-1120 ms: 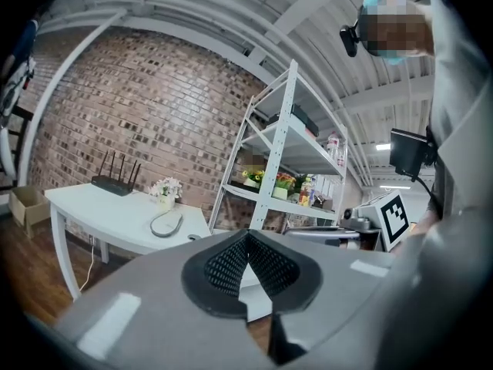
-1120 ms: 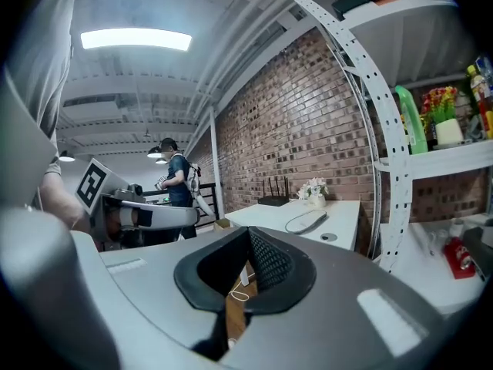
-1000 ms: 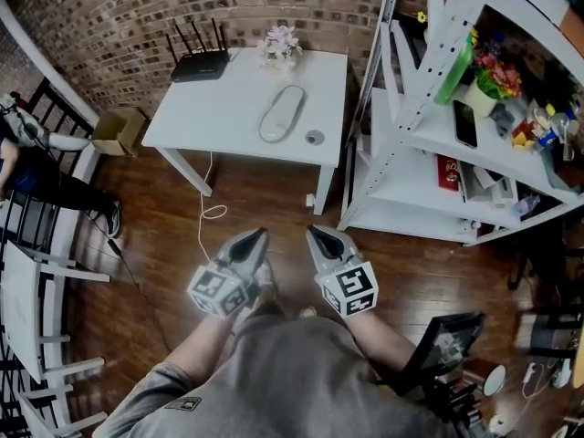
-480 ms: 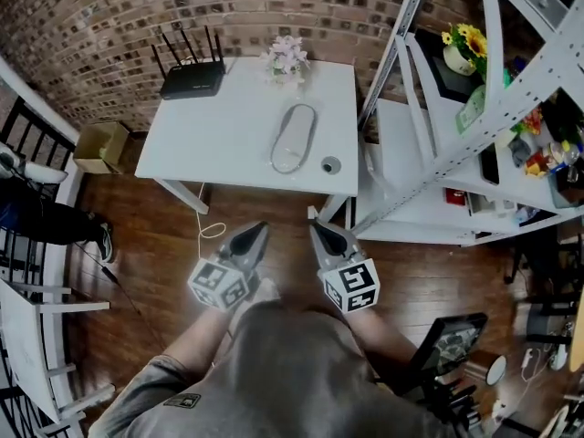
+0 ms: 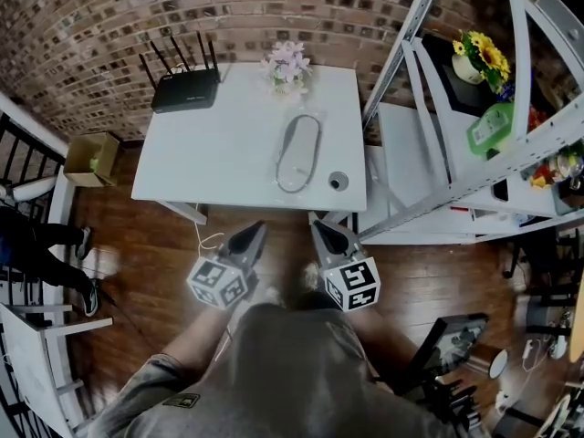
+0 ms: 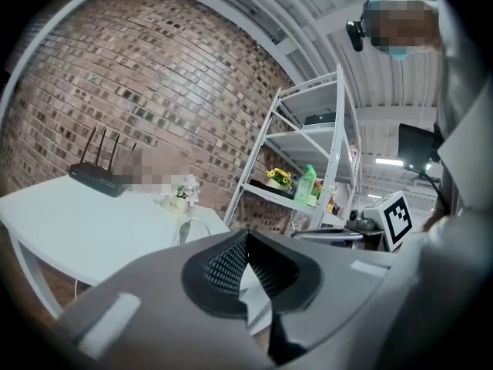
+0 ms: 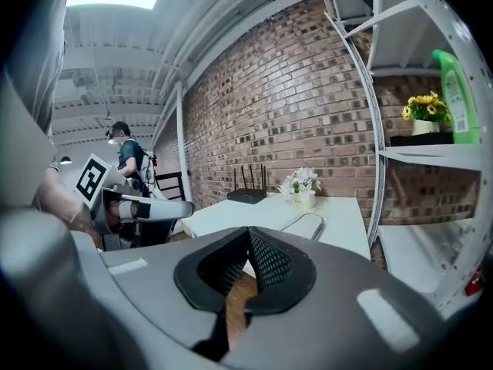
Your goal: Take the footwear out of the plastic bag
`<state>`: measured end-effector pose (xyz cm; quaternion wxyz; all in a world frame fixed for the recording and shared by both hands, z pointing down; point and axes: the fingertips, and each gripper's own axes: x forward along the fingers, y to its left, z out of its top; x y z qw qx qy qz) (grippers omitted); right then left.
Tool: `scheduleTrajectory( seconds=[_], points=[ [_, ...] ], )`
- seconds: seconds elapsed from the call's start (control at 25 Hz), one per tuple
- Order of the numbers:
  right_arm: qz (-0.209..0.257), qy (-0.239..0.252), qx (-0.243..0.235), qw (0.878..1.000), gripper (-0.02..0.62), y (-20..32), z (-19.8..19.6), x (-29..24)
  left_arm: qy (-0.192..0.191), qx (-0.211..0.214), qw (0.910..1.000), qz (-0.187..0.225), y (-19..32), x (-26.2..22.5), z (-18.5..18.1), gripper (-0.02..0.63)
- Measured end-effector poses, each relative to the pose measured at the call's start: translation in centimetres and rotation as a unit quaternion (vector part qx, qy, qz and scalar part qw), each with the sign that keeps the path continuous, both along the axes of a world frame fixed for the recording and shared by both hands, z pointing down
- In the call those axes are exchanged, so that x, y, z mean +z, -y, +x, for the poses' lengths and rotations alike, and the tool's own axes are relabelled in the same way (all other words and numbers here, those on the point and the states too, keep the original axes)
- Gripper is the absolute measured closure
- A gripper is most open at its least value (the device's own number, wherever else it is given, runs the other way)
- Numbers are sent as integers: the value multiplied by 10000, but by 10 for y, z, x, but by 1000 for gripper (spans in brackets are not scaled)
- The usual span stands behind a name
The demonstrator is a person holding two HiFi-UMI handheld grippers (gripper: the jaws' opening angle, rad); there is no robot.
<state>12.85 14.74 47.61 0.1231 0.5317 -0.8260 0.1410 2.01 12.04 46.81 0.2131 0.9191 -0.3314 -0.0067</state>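
A long pale oval shape, apparently footwear in a clear plastic bag (image 5: 298, 151), lies flat on the white table (image 5: 219, 153), towards its right side. The bag (image 6: 192, 230) shows small in the left gripper view, and the bag (image 7: 304, 222) shows beyond the jaws in the right gripper view. My left gripper (image 5: 256, 231) and right gripper (image 5: 318, 226) are held side by side above the wooden floor, short of the table's near edge. Both are shut with nothing between the pads, as the left gripper (image 6: 246, 236) and right gripper (image 7: 249, 232) views show.
On the table stand a black router (image 5: 185, 88), a small pot of flowers (image 5: 289, 67) and a small round object (image 5: 338, 181). A white metal shelf rack (image 5: 438, 144) with a green bottle (image 5: 493, 126) stands right. A cardboard box (image 5: 91, 153) and a person (image 5: 36, 235) are left.
The view has closed in on the table, which now sits nearer and more central. Both grippers stay shut in the same pose. The person at left has moved down the frame.
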Motion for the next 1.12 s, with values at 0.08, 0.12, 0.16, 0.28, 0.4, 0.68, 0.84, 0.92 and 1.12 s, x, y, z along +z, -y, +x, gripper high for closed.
scheduleTrajectory(
  seconds=[0.08, 0.12, 0.16, 0.28, 0.4, 0.68, 0.84, 0.92, 1.12],
  points=[
    [15, 24, -31, 10000, 583, 16, 5, 1, 24, -42, 10000, -10, 15, 1, 4, 604],
    [18, 39, -53, 10000, 582, 23, 7, 2, 45, -72, 10000, -18, 22, 1, 5, 604],
    [16, 53, -77, 10000, 583, 31, 10, 3, 75, -100, 9999, -28, 30, 1, 7, 604],
    [-25, 84, -155, 9998, 583, 55, 22, 7, 177, -195, 9996, -75, 52, 4, 16, 604],
    [-37, 117, -239, 9996, 583, 85, 37, 10, 296, -309, 9990, -84, 78, 7, 26, 604],
    [-175, 153, -373, 9990, 583, 129, 57, 24, 517, -582, 9965, -290, 120, 29, 35, 604],
    [-358, 144, -364, 9986, 583, 139, 60, 38, 622, -556, 9954, -462, 131, 44, 36, 604],
    [-443, 110, -347, 9984, 582, 144, 60, 44, 680, -489, 9950, -540, 137, 51, 37, 604],
    [-666, 35, -259, 9974, 582, 156, 59, 60, 866, -317, 9932, -717, 151, 69, 38, 604]
  ],
)
